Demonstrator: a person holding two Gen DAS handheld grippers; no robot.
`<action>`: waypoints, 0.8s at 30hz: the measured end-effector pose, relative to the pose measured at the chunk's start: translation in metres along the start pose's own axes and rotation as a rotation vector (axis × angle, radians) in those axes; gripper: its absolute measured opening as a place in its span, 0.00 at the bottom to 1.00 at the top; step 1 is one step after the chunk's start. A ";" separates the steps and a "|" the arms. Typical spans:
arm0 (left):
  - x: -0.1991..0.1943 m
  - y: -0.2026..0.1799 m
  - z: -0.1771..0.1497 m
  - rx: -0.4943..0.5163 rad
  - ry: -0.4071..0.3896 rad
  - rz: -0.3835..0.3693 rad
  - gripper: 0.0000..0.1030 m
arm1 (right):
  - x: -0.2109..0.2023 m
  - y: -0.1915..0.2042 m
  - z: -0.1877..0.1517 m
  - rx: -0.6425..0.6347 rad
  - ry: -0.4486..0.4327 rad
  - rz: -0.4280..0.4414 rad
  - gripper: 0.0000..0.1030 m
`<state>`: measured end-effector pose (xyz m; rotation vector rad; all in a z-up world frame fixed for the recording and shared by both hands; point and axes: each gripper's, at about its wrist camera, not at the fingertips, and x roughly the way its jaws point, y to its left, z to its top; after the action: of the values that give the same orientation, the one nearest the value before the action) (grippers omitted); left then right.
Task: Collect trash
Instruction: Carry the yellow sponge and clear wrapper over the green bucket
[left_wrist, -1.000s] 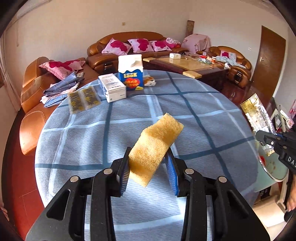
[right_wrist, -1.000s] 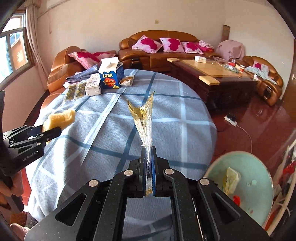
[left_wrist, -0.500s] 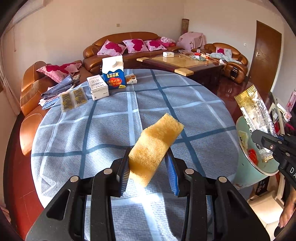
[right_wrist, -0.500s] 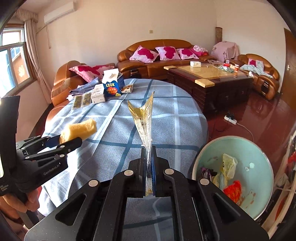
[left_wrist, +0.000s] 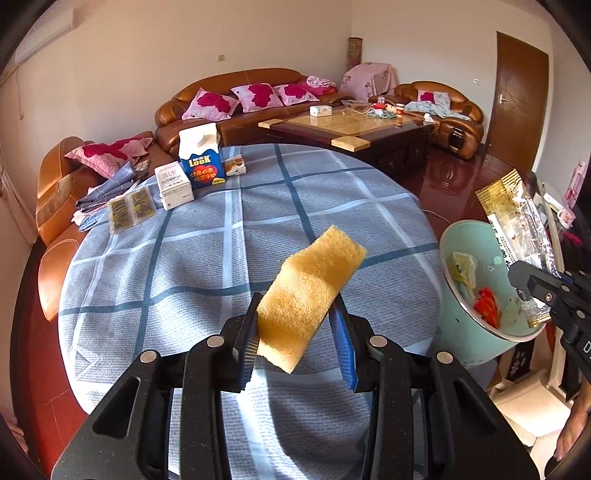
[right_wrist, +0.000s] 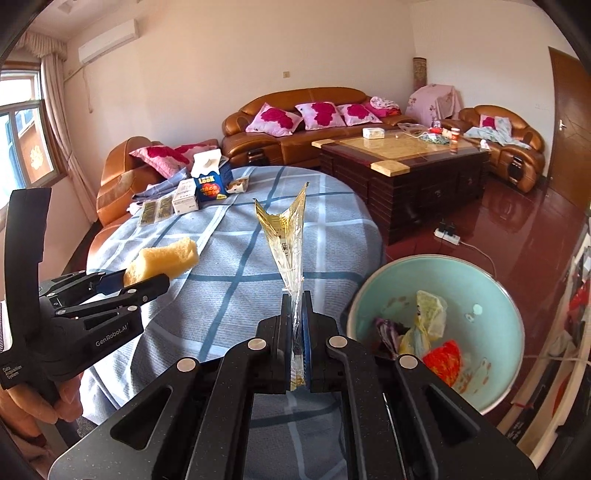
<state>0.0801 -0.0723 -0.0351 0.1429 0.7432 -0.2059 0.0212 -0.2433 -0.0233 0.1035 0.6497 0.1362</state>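
In the left wrist view, the left hand-held gripper (left_wrist: 295, 334) grasps a yellow sponge (left_wrist: 310, 295) above the desk (left_wrist: 192, 266), and a green bin (left_wrist: 465, 328) stands just beside the desk's right edge. In the right wrist view, the right hand-held gripper (right_wrist: 295, 341) is clenched on a golden wrapper (right_wrist: 286, 236), which stands upright over the desk edge, near the bin (right_wrist: 491, 384) with trash inside.

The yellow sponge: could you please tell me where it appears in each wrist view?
Left wrist: yellow sponge at centre, clamped in the left gripper.
Right wrist: sponge at left, over the table's edge.
Shared landmark: blue LOOK carton.
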 end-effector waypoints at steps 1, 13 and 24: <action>0.000 -0.003 0.000 0.005 -0.001 -0.002 0.35 | -0.002 -0.004 -0.001 0.008 -0.004 -0.005 0.05; -0.008 -0.053 0.004 0.081 -0.015 -0.054 0.35 | -0.020 -0.040 -0.010 0.088 -0.044 -0.048 0.05; -0.007 -0.093 0.014 0.123 -0.024 -0.101 0.35 | -0.028 -0.071 -0.015 0.160 -0.073 -0.118 0.05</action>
<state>0.0625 -0.1644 -0.0253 0.2192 0.7143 -0.3493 -0.0030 -0.3173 -0.0283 0.2225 0.5914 -0.0333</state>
